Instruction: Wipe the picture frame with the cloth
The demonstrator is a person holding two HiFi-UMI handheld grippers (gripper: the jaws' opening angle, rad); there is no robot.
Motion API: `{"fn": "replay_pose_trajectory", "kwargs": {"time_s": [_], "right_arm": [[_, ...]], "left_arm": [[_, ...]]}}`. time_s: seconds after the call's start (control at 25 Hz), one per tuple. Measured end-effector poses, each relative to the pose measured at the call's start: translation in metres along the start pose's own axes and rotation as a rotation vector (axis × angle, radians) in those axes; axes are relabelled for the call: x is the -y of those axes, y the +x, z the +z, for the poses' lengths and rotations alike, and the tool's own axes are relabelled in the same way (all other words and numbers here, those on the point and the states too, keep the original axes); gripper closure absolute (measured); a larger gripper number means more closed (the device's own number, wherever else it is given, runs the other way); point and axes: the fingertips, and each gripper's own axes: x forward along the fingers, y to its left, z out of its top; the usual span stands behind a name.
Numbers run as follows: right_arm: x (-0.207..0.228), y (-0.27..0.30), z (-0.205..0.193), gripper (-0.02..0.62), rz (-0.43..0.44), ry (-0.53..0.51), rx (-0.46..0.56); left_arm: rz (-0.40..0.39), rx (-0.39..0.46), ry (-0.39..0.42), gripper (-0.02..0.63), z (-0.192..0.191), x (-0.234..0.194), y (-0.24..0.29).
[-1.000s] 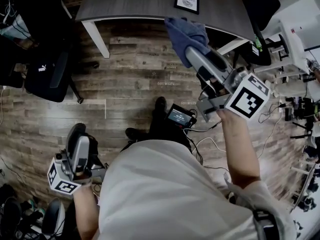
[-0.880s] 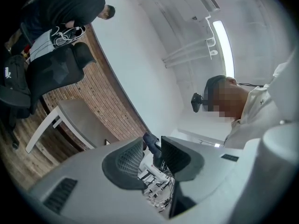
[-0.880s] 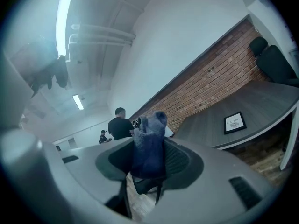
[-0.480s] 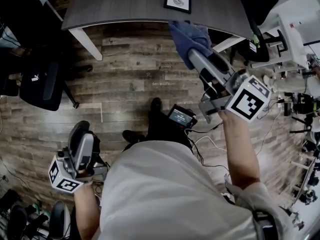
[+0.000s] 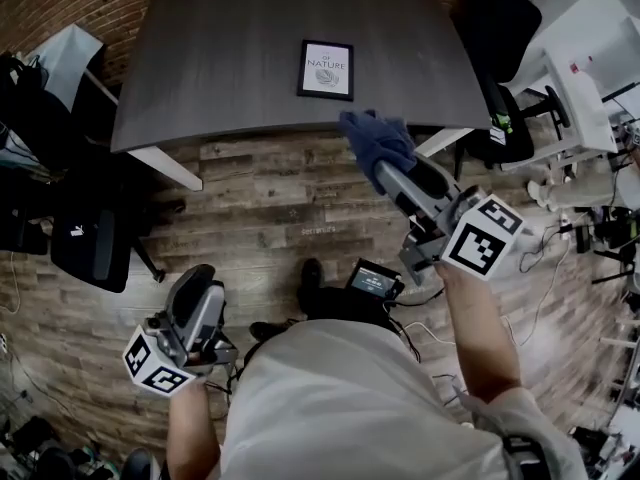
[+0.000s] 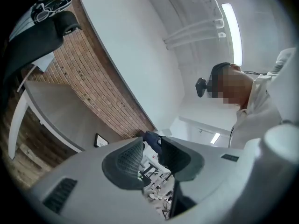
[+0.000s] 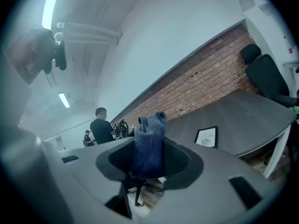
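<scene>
Right gripper (image 5: 388,164) and left gripper (image 5: 196,282) had neared the table (image 5: 220,58); frame (image 5: 326,69) lay flat at 12 o'clock. Right jaws clamped the cloth (image 5: 374,136); left jaws stood part-open, empty. Unbraced, the frame could slide under wiping.

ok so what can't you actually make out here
- Picture frame small print: too small in the head view and right gripper view.
- Right gripper jaw tips: covered by the cloth in the head view.
- Picture frame in the left gripper view: tiny, slanted, unreadable beside the left gripper.
</scene>
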Motion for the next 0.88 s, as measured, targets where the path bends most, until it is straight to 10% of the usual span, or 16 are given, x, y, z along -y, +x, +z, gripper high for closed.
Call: {"fn": "replay_pose_trajectory", "kwargs": {"time_s": [0.4,0.88], "right_arm": [[0.088,0.0,0.02,0.425,-0.053,0.025,-0.005],[0.174,0.047,0.028,0.425,-0.226,0.044,-0.031]], "left_arm": [[-0.013,-0.121,0.019,0.476,-0.023,-0.028,0.096],[0.022,-0.459,0.149,0.48,-0.043,-0.14,0.198]]}}
